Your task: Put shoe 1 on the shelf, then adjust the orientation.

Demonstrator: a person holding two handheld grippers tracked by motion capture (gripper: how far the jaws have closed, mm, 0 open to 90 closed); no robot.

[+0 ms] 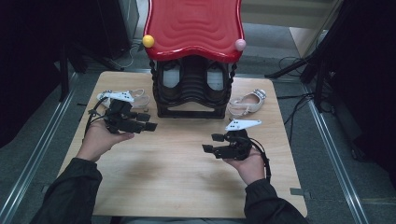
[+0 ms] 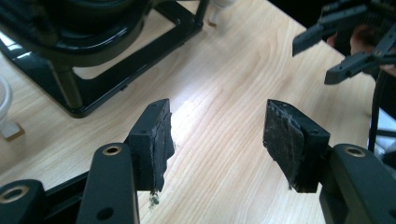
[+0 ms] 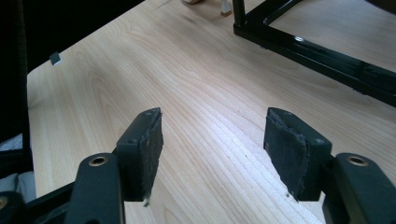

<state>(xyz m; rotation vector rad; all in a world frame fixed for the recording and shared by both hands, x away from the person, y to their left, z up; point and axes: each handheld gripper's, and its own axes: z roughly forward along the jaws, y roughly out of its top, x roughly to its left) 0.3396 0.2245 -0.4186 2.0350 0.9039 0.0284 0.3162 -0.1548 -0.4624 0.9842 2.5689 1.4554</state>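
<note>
My left gripper (image 1: 148, 121) hovers over the left part of the wooden table (image 1: 177, 186), open, pointing right with nothing between its fingers. In the left gripper view, bare wood lies between the two black pads (image 2: 152, 144). My right gripper (image 1: 211, 143) is at the right, open and empty, pointing left; it also appears at the upper right of the left gripper view as the right gripper (image 2: 336, 51). A black shoe rack (image 1: 189, 88) with a red wavy roof (image 1: 194, 25) stands at the back middle, with pale shoes (image 1: 170, 77) inside.
A white sandal (image 1: 126, 98) lies left of the rack, just behind my left gripper. Another pale shoe (image 1: 247, 103) lies to the rack's right. The rack's black base frame (image 3: 317, 51) runs close ahead of my right gripper. Metal rails and cables flank the table.
</note>
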